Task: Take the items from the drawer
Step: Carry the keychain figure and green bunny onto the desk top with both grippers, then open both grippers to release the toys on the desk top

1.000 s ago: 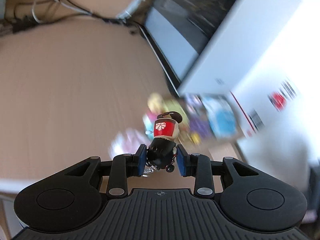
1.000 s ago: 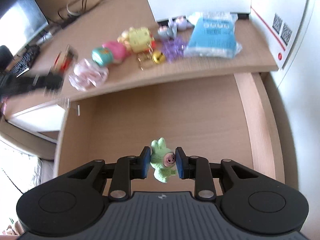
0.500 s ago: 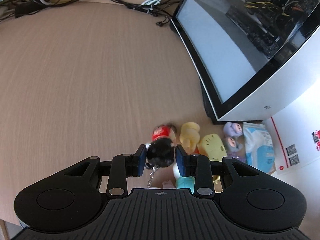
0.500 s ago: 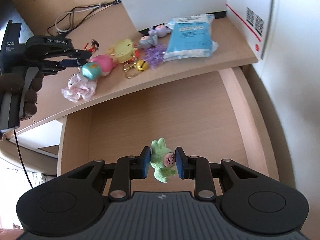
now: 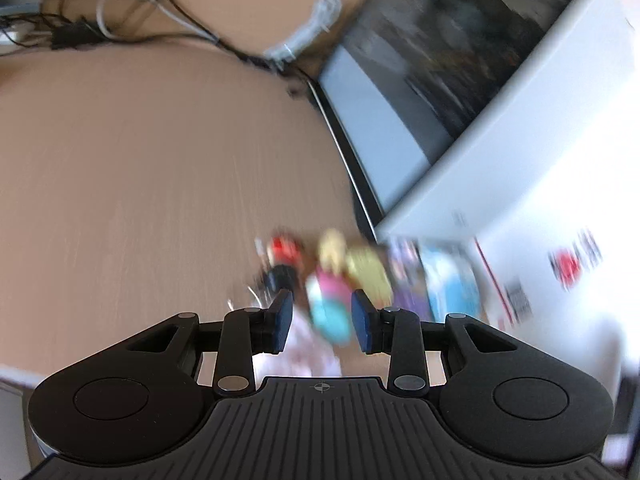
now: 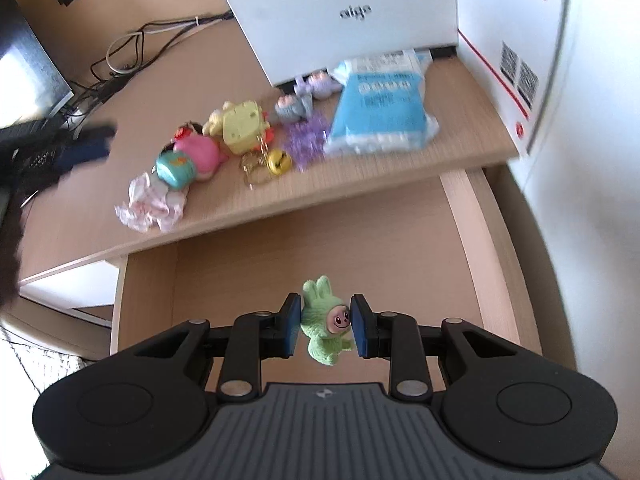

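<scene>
While the right gripper (image 6: 325, 326) hangs above the open drawer (image 6: 280, 264) with its jaws clamped on a green bunny toy (image 6: 326, 326), the left gripper (image 5: 322, 316) hovers over the counter (image 5: 140, 180) with its jaws spread and nothing between them. Just beyond the left jaws, blurred, a red-and-black figurine (image 5: 282, 264) lies at the end of a row of toys on the counter, beside a pink-and-teal toy (image 6: 188, 160), a yellow toy (image 6: 240, 122) and a blue packet (image 6: 380, 112) that rests against a white box (image 6: 340, 12).
</scene>
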